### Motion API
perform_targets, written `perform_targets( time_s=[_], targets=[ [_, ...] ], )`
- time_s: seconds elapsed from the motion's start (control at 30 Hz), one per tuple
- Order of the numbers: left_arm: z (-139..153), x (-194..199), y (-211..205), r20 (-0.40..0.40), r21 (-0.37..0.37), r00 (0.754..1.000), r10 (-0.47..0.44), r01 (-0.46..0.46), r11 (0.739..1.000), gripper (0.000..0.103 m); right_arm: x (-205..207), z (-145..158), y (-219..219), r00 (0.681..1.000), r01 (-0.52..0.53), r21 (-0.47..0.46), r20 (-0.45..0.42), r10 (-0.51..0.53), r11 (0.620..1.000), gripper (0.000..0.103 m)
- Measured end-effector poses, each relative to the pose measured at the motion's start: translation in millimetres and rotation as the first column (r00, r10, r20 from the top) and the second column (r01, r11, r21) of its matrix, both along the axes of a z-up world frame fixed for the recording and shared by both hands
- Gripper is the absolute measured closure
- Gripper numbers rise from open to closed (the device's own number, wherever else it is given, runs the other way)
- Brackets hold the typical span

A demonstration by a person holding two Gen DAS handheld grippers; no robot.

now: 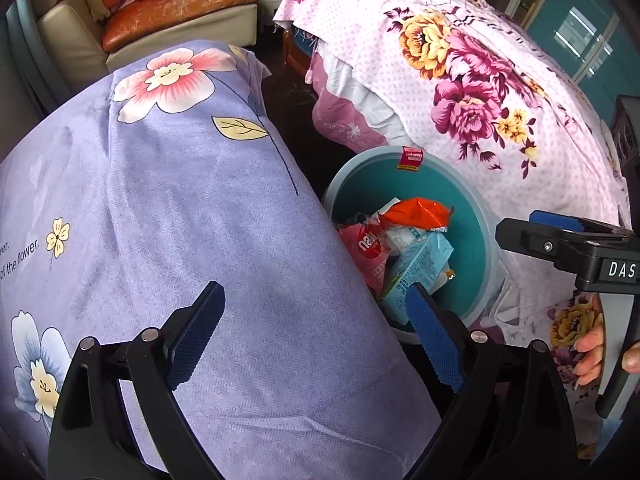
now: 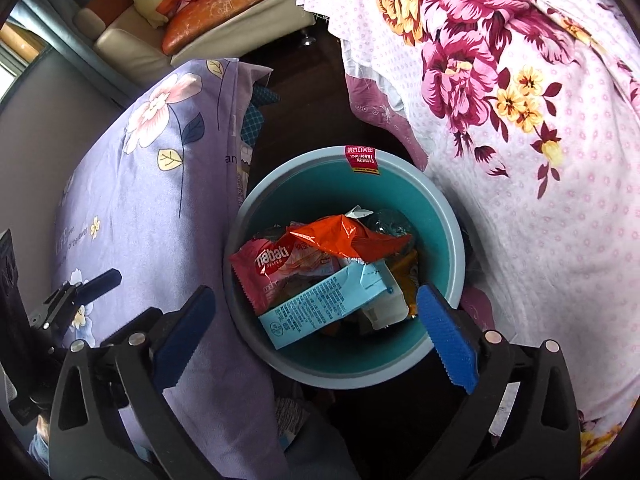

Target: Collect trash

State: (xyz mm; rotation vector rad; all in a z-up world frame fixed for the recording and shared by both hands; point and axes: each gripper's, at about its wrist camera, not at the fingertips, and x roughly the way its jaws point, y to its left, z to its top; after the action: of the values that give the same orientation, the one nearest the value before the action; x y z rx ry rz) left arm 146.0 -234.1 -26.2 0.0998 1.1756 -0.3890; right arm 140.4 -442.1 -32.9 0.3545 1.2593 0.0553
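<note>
Trash fills the bottom of a teal bin (image 1: 476, 240) in the left wrist view: an orange wrapper (image 1: 418, 213) on top, a pink wafer pack (image 1: 366, 246) at the left and a pale blue carton (image 1: 420, 270) in front. The bin stands on dark floor between a purple flowered cover (image 1: 160, 208) on the left and a pink flowered sheet (image 1: 460, 80) on the right, with a red sticker (image 1: 412, 158) on its far rim. The left gripper (image 1: 314, 330) hangs over the purple cover's edge with its blue pads spread wide and nothing between them. At the right edge the right gripper (image 1: 558, 232) reaches in over the bin's right side, and a hand (image 1: 592, 350) grips its handle.

From the right wrist, the bin (image 2: 348, 354) sits straight below. The orange wrapper (image 2: 348, 238) lies across the pink pack (image 2: 272, 268) and the blue carton (image 2: 328, 306), all inside the bin. The right gripper (image 2: 314, 330) stands fully spread above the near rim, holding nothing. The left gripper (image 2: 86, 290) shows at the left edge over the purple cover (image 2: 160, 168); its state cannot be told from here. The pink sheet (image 2: 540, 140) fills the right side. A sofa (image 2: 208, 20) stands far back.
</note>
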Motion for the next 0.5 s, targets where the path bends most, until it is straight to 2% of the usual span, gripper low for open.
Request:
perform_targets(
  time_s=[0.1,0.5],
  targets=[
    [5.8,-6.2,8.0,0.006,0.001,1.0,0.015,-0.015,1.0,0.004,-8.5,5.8,3.3,1.0,-0.003,-0.01,0.012,0.003,1.0,0.007],
    [27.0,-39.3,42.2,0.048,0.001,0.995,0.082,-0.083,0.997,0.004,-56.5,34.9,39.2,0.988,-0.082,-0.129,0.121,0.098,0.988,0.006]
  ],
)
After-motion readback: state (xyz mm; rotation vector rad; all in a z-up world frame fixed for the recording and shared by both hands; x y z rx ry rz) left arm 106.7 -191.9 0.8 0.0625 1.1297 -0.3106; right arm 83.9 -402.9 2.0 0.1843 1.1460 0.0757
